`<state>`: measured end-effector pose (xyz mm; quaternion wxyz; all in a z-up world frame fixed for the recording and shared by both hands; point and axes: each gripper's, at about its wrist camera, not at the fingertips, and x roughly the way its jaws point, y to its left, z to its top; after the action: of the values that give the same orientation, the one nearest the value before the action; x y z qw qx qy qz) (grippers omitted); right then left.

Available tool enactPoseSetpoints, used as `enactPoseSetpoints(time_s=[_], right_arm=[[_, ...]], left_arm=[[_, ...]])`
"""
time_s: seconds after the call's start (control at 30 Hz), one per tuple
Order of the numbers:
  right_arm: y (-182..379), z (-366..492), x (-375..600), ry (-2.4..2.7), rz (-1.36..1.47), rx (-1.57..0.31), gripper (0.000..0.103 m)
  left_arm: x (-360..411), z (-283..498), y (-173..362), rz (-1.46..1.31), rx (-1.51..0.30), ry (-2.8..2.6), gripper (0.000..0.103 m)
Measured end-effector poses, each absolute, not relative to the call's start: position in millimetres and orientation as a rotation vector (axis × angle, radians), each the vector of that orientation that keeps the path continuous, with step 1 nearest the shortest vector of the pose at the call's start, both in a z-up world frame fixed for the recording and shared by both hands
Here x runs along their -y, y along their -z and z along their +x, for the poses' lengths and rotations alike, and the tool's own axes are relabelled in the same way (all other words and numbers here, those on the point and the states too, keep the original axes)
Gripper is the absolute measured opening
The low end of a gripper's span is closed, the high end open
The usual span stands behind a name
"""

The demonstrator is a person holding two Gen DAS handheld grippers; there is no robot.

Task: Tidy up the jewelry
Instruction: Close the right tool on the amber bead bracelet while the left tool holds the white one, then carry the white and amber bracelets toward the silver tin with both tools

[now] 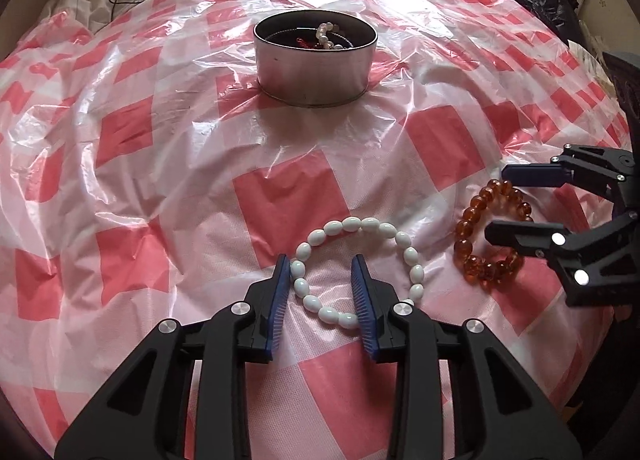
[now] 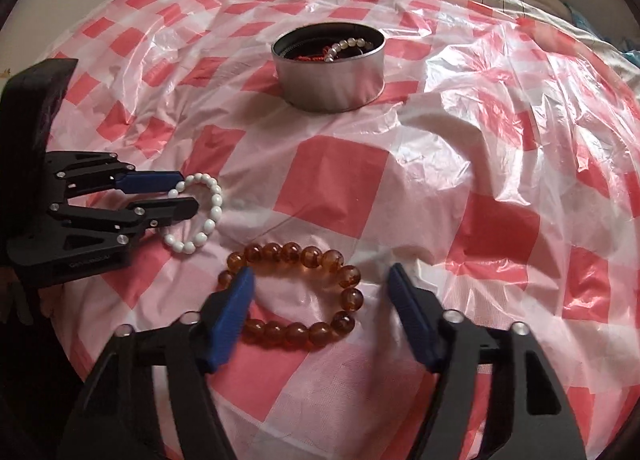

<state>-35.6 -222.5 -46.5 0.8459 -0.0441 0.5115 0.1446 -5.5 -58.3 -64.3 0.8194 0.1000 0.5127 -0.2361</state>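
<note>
My left gripper (image 1: 320, 284) straddles the near-left arc of the white bracelet (image 1: 356, 272), jaws not yet pinching. My right gripper (image 2: 320, 300) is released around the amber bracelet (image 2: 296, 296), left finger inside the loop. Tin (image 1: 316, 71) lies straight ahead, well apart.

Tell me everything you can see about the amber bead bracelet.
The amber bead bracelet is a loop of round, translucent orange-brown beads that look like glass or resin, lying flat in an oval on the red and white checked plastic sheet. It sits right of the white bead bracelet, apart from it. The right gripper straddles it, one finger over the loop's left side, jaws still apart.
</note>
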Motion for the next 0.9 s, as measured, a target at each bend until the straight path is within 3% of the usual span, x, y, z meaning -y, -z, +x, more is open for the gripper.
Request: enactPoseSetpoints(time_s=[0.03,0.1,0.33,0.4,0.43,0.47,0.57,0.63,0.77,0.9], right_arm=[[46,-36,223,-0.306,-0.095,-1.078,0.029],[43,-35,224,-0.31,-0.079,-1.074,0.013],[33,-33,235,-0.344,0.037,-1.057,0.013],[40,-32,232,-0.331,-0.003,-1.082,0.022],[43,-32,229,-0.326,-0.021,-1.086,0.033],[46,-33,225,-0.323,-0.055,-1.088,0.035],[49,-35,216,-0.316,-0.118,-1.085,0.034],[48,-33,220,-0.337,-0.06,-1.096,0.013],[38,-27,248,-0.481,0.328,-1.085,0.012],[13,-30,267,-0.608,0.576,-0.937,0.012]], left_arm=[[59,-6,64,0.209,-1.098,0.514,0.016],[57,-6,61,0.205,-1.093,0.512,0.008],[41,-2,38,0.048,-1.057,0.57,0.007],[42,0,42,0.061,-1.069,0.556,0.007],[43,1,46,0.072,-1.086,0.549,0.007],[44,3,52,0.084,-1.11,0.543,0.007],[47,5,65,0.109,-1.145,0.522,0.008],[49,5,64,0.124,-1.145,0.516,0.008],[46,6,53,0.034,-1.129,0.57,0.007],[39,12,27,-0.118,-1.075,0.633,0.007]])
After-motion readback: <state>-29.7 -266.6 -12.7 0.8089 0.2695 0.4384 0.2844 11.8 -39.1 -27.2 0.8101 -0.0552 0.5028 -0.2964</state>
